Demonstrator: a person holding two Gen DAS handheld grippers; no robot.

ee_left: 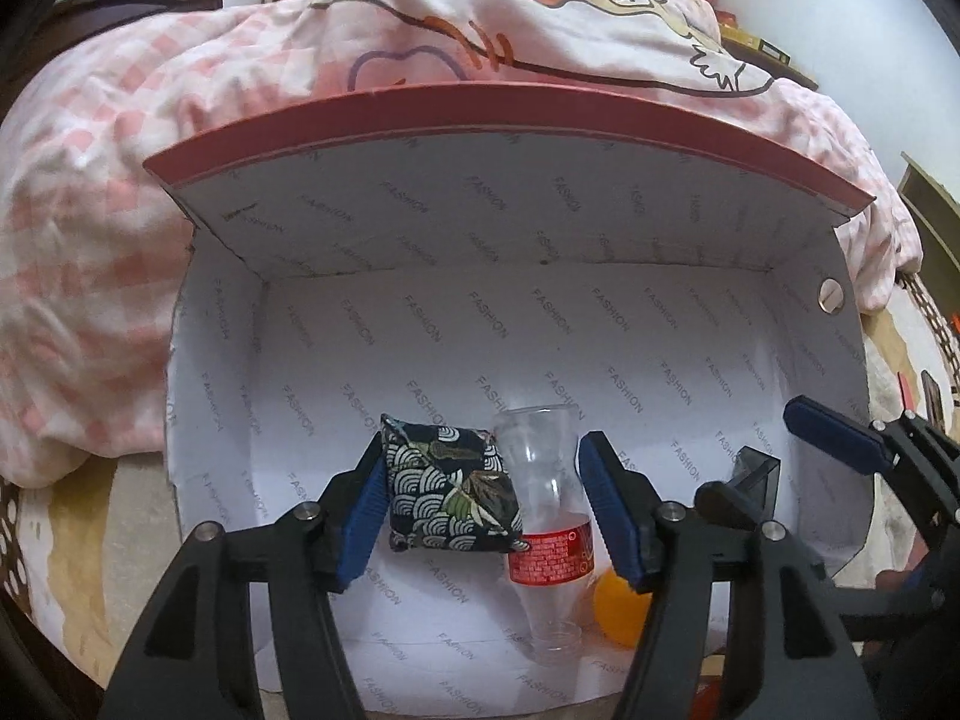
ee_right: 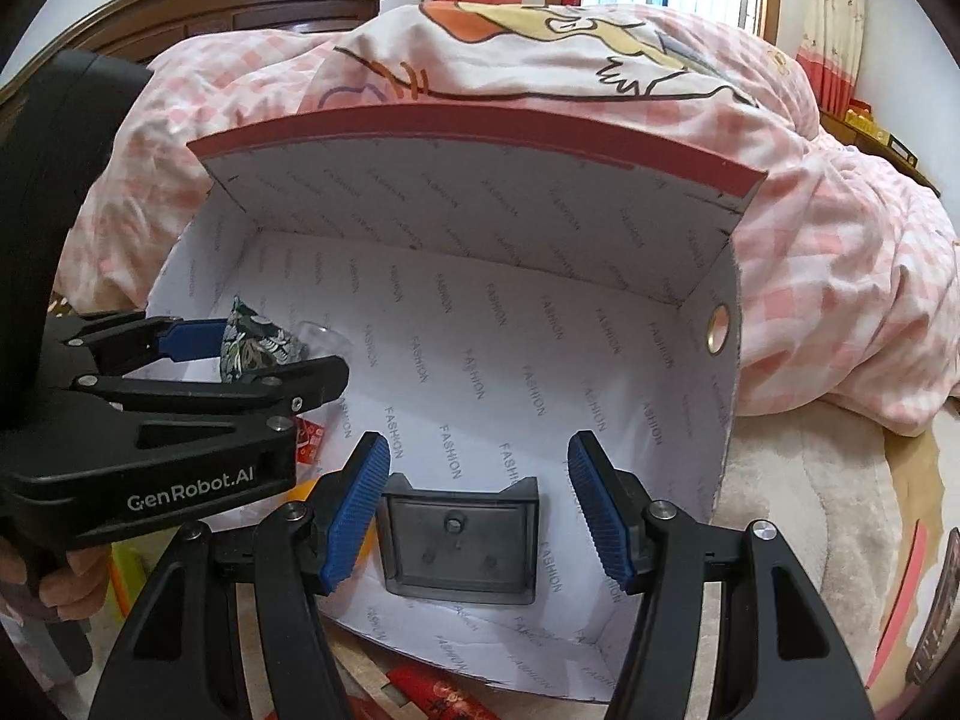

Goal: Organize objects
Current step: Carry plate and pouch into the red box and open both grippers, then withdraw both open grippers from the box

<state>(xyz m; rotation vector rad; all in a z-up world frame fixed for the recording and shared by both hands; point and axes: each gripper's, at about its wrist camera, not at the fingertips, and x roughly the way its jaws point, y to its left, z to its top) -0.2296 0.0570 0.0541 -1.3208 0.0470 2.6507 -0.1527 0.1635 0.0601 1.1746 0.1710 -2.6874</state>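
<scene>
Bedroom surroundings are shown: a bed heaped with a pink-and-white checked quilt (ee_left: 90, 276), and on it a large white cardboard box with a red outer face and an upright hinged lid (ee_right: 480, 324), its inside printed with grey lettering.

Inside the box, between the blue pads of the left hand-held gripper (ee_left: 480, 510), a small dark fabric beanbag with a white wave pattern (ee_left: 450, 486) is seen lying on the box floor. Those jaws are spread; the left pad looks close against the bag, but no pinch is shown. Just beside the bag, toward the right pad, a clear plastic bottle with a red label (ee_left: 549, 528) lies with its neck toward the camera, and an orange ball (ee_left: 621, 609) is partly hidden behind that pad.

The right hand-held gripper (ee_right: 480, 510) is also held spread, with a smoky grey translucent plastic tray (ee_right: 459, 540) resting on the box floor between its pads, untouched.

The step in hand is judged to be releasing items into the box. It would be done well if each gripper were lifted straight out, pads kept wide, so the bag and bottle are not dragged or rolled.
</scene>
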